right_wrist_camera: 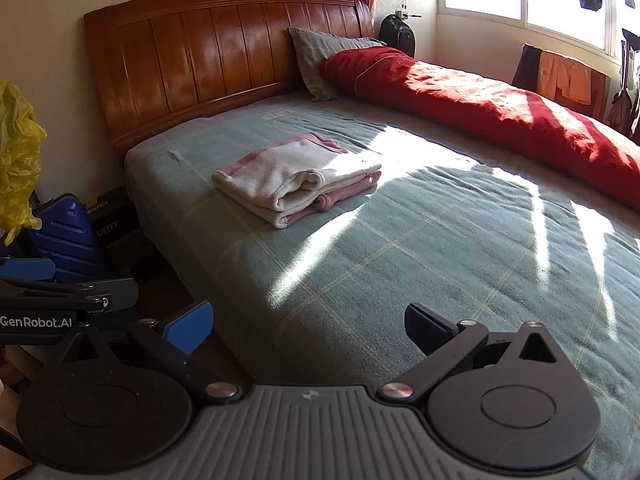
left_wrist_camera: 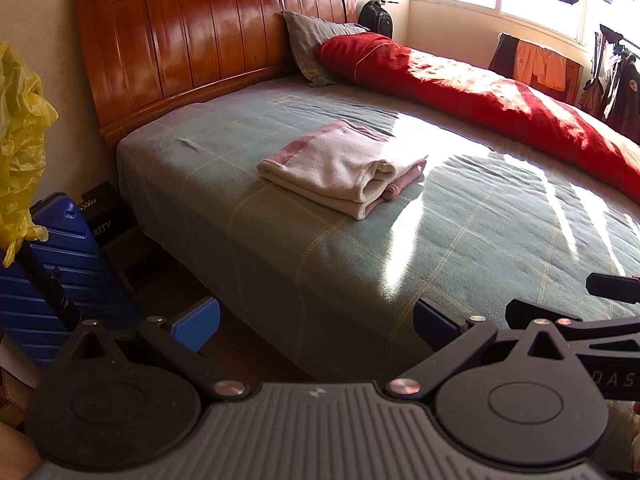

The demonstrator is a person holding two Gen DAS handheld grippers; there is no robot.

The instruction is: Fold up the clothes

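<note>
Nearest, the left gripper [left_wrist_camera: 316, 326] and the right gripper [right_wrist_camera: 308, 326] hang at the edge of the bed [left_wrist_camera: 460, 240], jaws spread wide and holding nothing. Beyond them stretches the grey-green checked bedspread, lit in bright streaks. Well ahead, toward the headboard [left_wrist_camera: 192, 44], lies the folded garment [left_wrist_camera: 340, 168]: a soft, fleecy white piece with pink trim, stacked in thick rounded layers. It looks light, limp and not slippery; taking it by the doubled front edge, both layers together, should keep the stack from unrolling. Behind lie a grey pillow [left_wrist_camera: 312, 40] and a rumpled red quilt [left_wrist_camera: 460, 84].
</note>
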